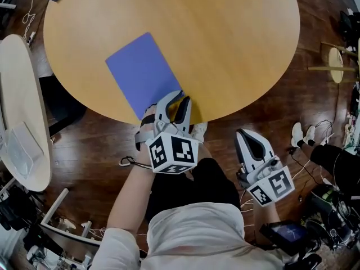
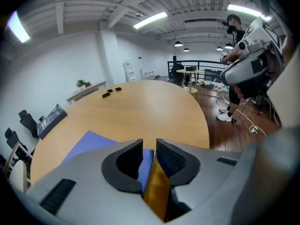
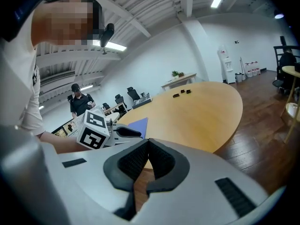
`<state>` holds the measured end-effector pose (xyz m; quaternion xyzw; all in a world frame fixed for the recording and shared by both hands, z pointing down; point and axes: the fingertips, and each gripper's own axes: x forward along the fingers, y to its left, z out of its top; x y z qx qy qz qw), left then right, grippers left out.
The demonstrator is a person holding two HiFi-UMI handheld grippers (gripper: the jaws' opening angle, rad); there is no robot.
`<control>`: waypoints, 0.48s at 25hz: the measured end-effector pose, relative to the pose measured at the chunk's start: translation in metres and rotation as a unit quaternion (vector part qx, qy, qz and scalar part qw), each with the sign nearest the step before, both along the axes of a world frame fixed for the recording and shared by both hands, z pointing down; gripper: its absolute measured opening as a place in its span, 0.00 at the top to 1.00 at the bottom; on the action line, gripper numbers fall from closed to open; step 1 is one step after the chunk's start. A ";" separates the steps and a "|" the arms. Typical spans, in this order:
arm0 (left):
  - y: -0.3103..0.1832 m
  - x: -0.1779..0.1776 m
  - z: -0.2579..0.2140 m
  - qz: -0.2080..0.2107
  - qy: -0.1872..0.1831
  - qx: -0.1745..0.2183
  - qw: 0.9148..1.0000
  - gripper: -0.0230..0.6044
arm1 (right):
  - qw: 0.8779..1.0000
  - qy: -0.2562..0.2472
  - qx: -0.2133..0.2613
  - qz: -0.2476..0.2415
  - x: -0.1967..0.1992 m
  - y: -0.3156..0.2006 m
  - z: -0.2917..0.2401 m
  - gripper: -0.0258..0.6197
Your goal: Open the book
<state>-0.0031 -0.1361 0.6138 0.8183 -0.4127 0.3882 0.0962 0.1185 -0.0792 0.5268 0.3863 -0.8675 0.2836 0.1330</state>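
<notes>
Round wooden table across the far part of the scene, above a dark plank floor. Closed blue book lying flat on the near left of the tabletop, one corner at the table's near edge. Left gripper at that corner, jaws parted only narrowly, blue cover showing in the gap. Right gripper off the table to the near right, over the floor, jaws pressed together on nothing.
</notes>
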 end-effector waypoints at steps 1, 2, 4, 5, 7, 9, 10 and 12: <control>0.000 0.002 0.004 0.003 -0.009 0.000 1.000 0.83 | 1.000 0.001 -0.003 0.001 0.001 0.002 0.003 0.96; 0.000 0.003 0.007 0.005 -0.016 -0.001 1.000 0.83 | 1.000 0.001 -0.005 0.002 0.001 0.004 0.006 0.96; -0.001 0.001 0.012 0.003 -0.026 -0.002 1.000 0.83 | 1.000 0.001 -0.007 0.001 0.000 0.005 0.008 0.96; -0.003 0.000 0.013 0.001 -0.030 -0.001 1.000 0.83 | 1.000 0.000 -0.008 0.001 -0.001 0.004 0.008 0.96; -0.004 -0.001 0.014 0.000 -0.039 0.003 0.999 0.83 | 1.000 0.000 -0.008 0.001 0.000 0.003 0.008 0.96; -0.004 0.000 0.015 0.000 -0.039 0.004 0.999 0.83 | 1.000 -0.001 -0.008 0.004 0.002 0.003 0.008 0.96; -0.003 0.000 0.014 -0.002 -0.036 0.004 0.999 0.83 | 1.000 -0.002 -0.008 0.005 0.002 0.003 0.008 0.96; -0.003 -0.003 0.013 -0.011 -0.029 0.002 1.000 0.84 | 1.000 -0.003 -0.008 0.005 0.002 0.004 0.008 0.96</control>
